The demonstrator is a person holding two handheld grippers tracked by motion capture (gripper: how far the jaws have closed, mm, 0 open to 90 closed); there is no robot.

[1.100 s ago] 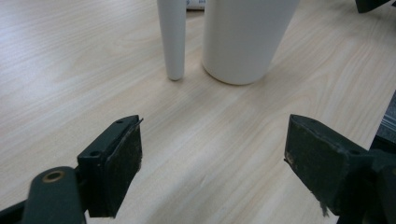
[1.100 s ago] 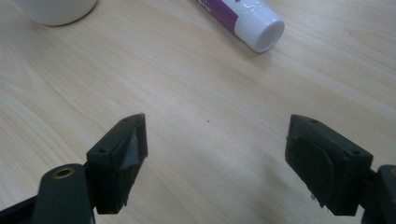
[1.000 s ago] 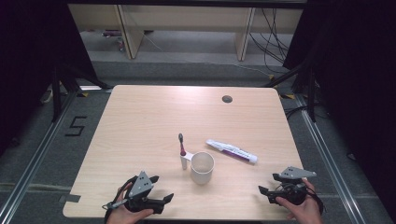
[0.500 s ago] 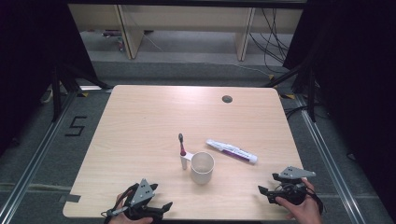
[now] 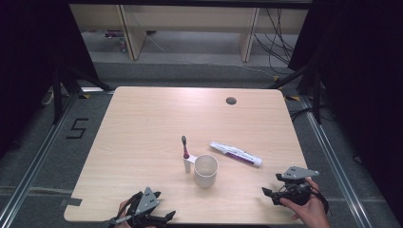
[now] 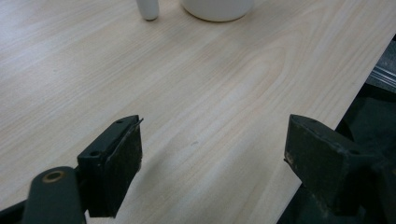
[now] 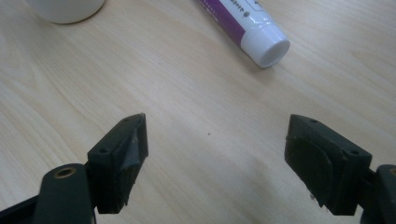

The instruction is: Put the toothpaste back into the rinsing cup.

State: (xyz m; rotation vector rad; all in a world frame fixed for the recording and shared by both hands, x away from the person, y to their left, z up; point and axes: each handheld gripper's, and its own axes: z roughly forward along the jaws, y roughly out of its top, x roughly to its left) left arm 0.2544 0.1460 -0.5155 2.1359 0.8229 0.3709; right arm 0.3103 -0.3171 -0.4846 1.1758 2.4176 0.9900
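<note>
Holding my left gripper (image 5: 164, 217) low at the near edge of the table (image 5: 142, 123), I kept its jaws spread wide over bare wood; my right gripper (image 5: 267, 192), near the right corner, likewise gaped with nothing between its jaws. Ahead of them stood the white cup (image 5: 206, 170), with the toothbrush (image 5: 185, 153) just beside it on the left; the toothpaste tube (image 5: 236, 153) lay to its right, capped end toward my right gripper.
</note>
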